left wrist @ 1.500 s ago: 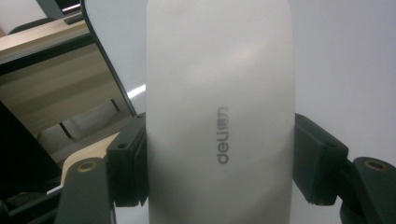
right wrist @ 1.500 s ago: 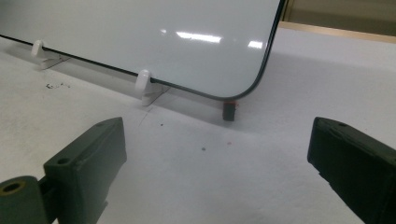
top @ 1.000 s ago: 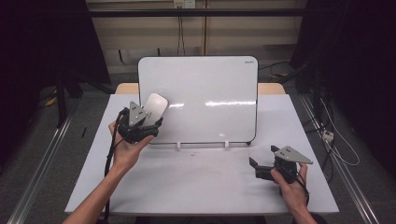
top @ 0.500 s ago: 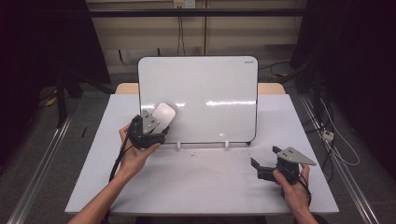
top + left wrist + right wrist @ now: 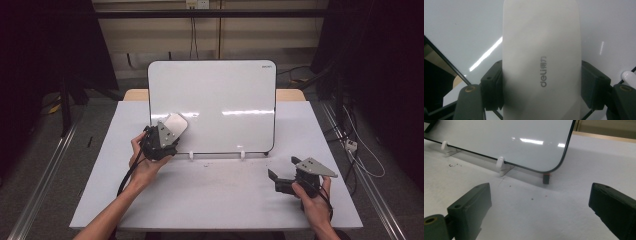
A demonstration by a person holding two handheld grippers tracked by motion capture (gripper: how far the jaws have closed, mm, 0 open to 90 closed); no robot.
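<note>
At the left of the high view, the left tongs (image 5: 169,134) pinch a white eraser (image 5: 175,123) by its two long sides, its flat face held against the lower left part of the whiteboard (image 5: 220,95), which stands upright on small white clips (image 5: 500,162) at the middle of the desk (image 5: 210,200). Farther right, the right tongs (image 5: 274,176) rest low over the bare desk near the board's lower right corner, spread wide with nothing between them.
</note>
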